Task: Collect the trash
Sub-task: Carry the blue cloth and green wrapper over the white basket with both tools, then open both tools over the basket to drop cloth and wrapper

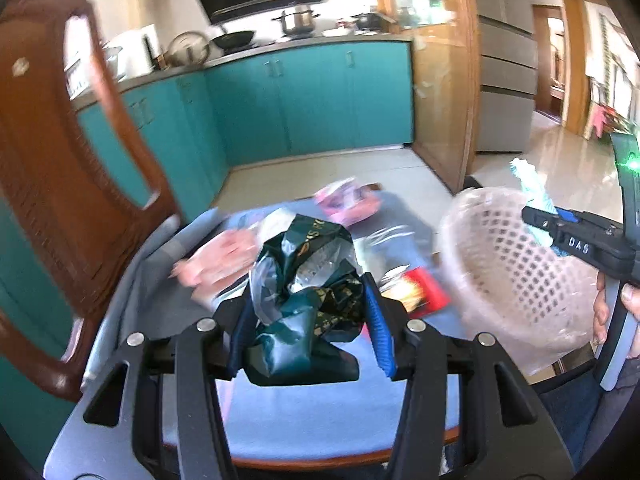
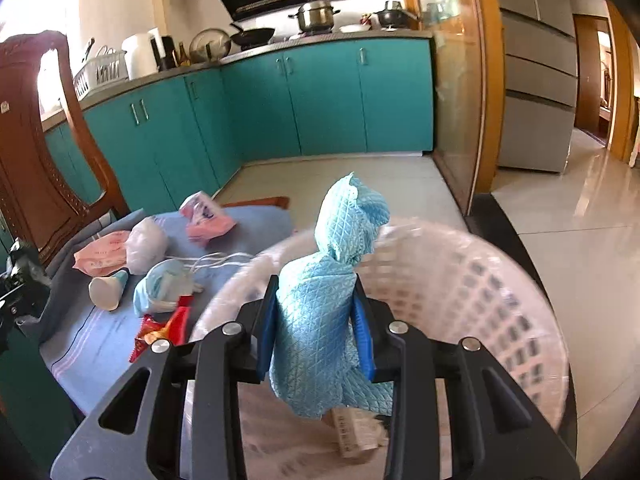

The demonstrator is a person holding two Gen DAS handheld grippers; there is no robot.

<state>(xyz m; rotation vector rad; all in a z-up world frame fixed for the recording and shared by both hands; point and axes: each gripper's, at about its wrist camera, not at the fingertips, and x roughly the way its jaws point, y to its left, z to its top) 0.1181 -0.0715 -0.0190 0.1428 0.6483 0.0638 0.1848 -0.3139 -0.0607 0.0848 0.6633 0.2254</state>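
Observation:
My left gripper (image 1: 306,312) is shut on a crumpled dark green plastic bag (image 1: 304,280), held above the blue-clothed table (image 1: 328,412). My right gripper (image 2: 314,316) is shut on a light blue quilted cloth (image 2: 328,304), which hangs over a pale pink mesh basket (image 2: 492,288); a small box lies in the basket's bottom. In the left wrist view the basket (image 1: 504,272) and the right gripper (image 1: 540,220) with the cloth are at the right, off the table's edge. Trash lies on the table: pink packets (image 2: 206,218), a white bag (image 2: 146,244), a paper cup (image 2: 106,290), a face mask (image 2: 162,286), a red wrapper (image 2: 160,332).
A carved brown wooden chair (image 1: 52,152) stands close at the table's left side. Teal kitchen cabinets (image 2: 328,96) with pots on the counter run behind. Shiny tiled floor (image 2: 580,240) lies to the right, with a grey fridge (image 2: 536,68) beyond. A person's hand (image 1: 608,308) holds the right gripper.

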